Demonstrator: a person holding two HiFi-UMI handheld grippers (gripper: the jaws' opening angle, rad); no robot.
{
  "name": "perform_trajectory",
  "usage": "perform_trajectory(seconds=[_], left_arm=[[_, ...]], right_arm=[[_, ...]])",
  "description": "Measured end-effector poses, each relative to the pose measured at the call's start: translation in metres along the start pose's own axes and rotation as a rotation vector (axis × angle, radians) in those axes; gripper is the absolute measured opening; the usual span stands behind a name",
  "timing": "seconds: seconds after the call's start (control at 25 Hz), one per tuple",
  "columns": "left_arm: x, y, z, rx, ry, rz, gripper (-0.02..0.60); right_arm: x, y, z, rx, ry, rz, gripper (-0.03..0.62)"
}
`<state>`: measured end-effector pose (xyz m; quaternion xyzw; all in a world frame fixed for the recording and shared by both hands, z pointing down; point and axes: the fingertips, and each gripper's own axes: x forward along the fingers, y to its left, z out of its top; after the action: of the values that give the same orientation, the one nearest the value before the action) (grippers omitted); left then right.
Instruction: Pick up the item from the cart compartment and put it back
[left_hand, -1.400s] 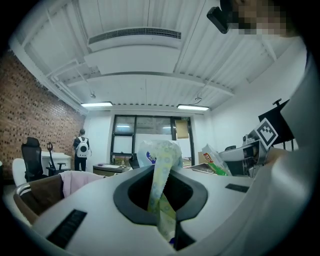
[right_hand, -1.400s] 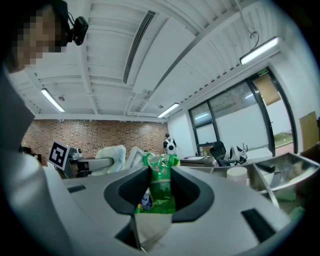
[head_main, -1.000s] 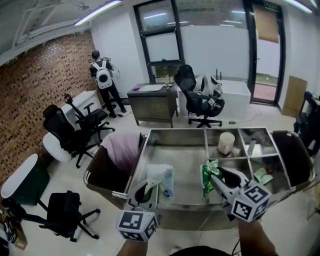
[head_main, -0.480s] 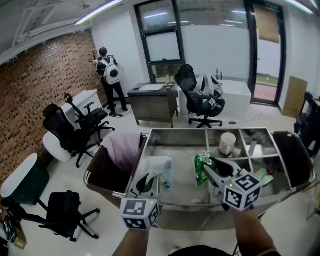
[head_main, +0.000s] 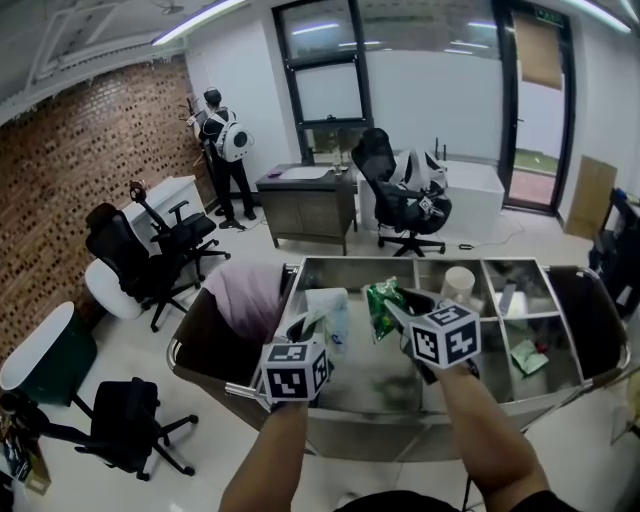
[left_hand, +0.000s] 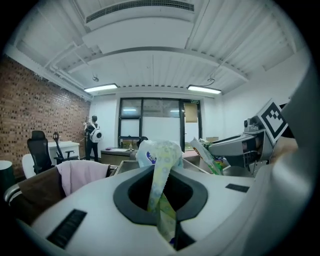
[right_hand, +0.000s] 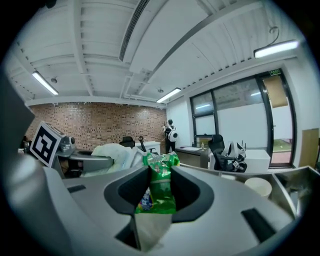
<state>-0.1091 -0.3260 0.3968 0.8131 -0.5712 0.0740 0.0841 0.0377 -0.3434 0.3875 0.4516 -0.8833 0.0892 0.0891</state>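
A steel cart (head_main: 300, 275) with several compartments stands in front of me. My left gripper (head_main: 308, 327) is shut on a pale, patterned soft pack (head_main: 328, 308) and holds it above the left side of the large compartment. The left gripper view shows that pack (left_hand: 159, 159) pinched between the jaws and standing up from them. My right gripper (head_main: 397, 303) is shut on a green snack bag (head_main: 380, 306), held over the middle of the cart beside the pale pack. In the right gripper view the green bag (right_hand: 159, 176) sits clamped between the jaws.
A white cup (head_main: 458, 284) stands in a far right compartment and a green packet (head_main: 527, 357) lies in a near right one. A pink cloth (head_main: 244, 294) hangs in the cart's left side bag. Office chairs (head_main: 150, 250), a desk (head_main: 305, 205) and a person (head_main: 228, 150) are beyond.
Both grippers rose and moved away from me. The right one carried the green bag leftward from the right compartments to over the cart's middle. The person at the back shifted slightly right.
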Motion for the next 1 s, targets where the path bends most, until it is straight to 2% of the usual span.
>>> perform_trajectory(seconds=[0.24,0.64,0.72,0.76,0.8,0.84,0.88,1.0], left_arm=[[0.035,0.012,0.005,-0.016,0.036,0.013,0.015],[0.070,0.026,-0.036,-0.034,0.171,0.026,0.017],[0.070,0.026,-0.037,-0.031,0.183,0.025,0.027],[0.070,0.025,-0.036,-0.029,0.188,0.022,0.062],[0.071,0.024,-0.036,-0.026,0.195,0.018,0.131],[0.071,0.024,-0.036,-0.023,0.201,0.015,0.173],[0.072,0.024,-0.036,-0.022,0.202,0.015,0.186],[0.070,0.026,-0.036,-0.026,0.194,0.019,0.186]], right_arm=[[0.040,-0.016,-0.003,0.009,0.058,-0.026,0.149],[0.073,-0.018,-0.025,0.005,0.140,-0.037,0.153],[0.075,-0.017,-0.030,-0.003,0.172,-0.031,0.173],[0.077,-0.016,-0.034,-0.010,0.191,-0.030,0.204],[0.078,-0.016,-0.037,-0.018,0.209,-0.030,0.240],[0.079,-0.015,-0.039,-0.026,0.221,-0.031,0.299],[0.080,-0.014,-0.041,-0.031,0.229,-0.030,0.318],[0.079,-0.013,-0.040,-0.035,0.225,-0.029,0.318]])
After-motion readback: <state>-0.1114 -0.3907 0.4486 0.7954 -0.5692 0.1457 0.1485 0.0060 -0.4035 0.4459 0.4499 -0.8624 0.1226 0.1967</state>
